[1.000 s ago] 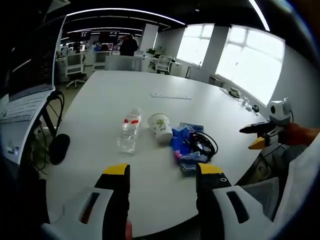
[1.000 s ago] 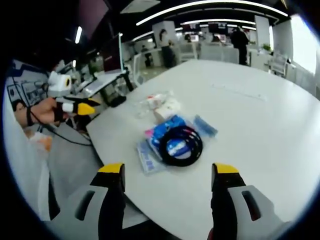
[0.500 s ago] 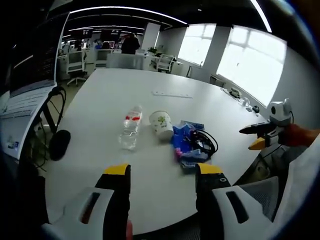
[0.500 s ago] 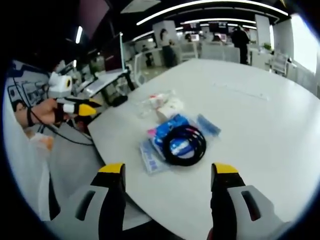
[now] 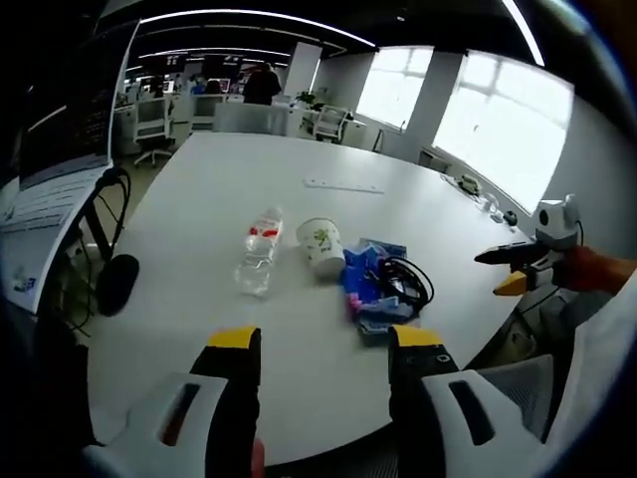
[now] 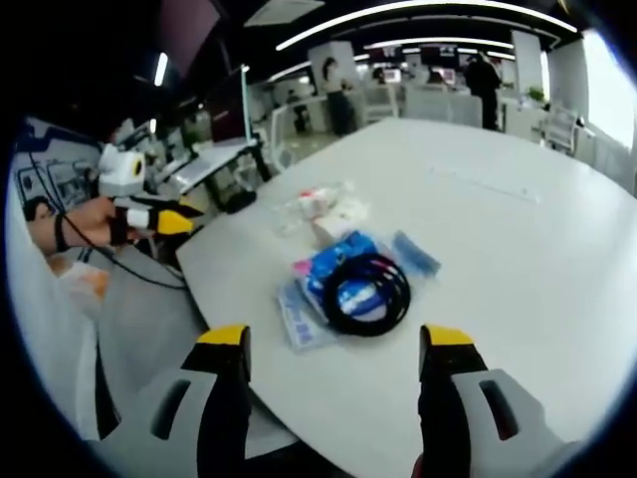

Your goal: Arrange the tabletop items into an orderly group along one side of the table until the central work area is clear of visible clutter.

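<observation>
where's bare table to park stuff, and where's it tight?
Free: the wide white table beyond the lying water bottle and paper cup, up to the flat strip; also the near edge between both open grippers and the pile. Crowded: bottle, cup, blue packets and black cable coil bunched together.

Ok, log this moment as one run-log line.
left tongs: open, empty, off table edge | right tongs: open, empty | bottle: lying flat | paper cup: on its side | cable: coiled on blue packets
</observation>
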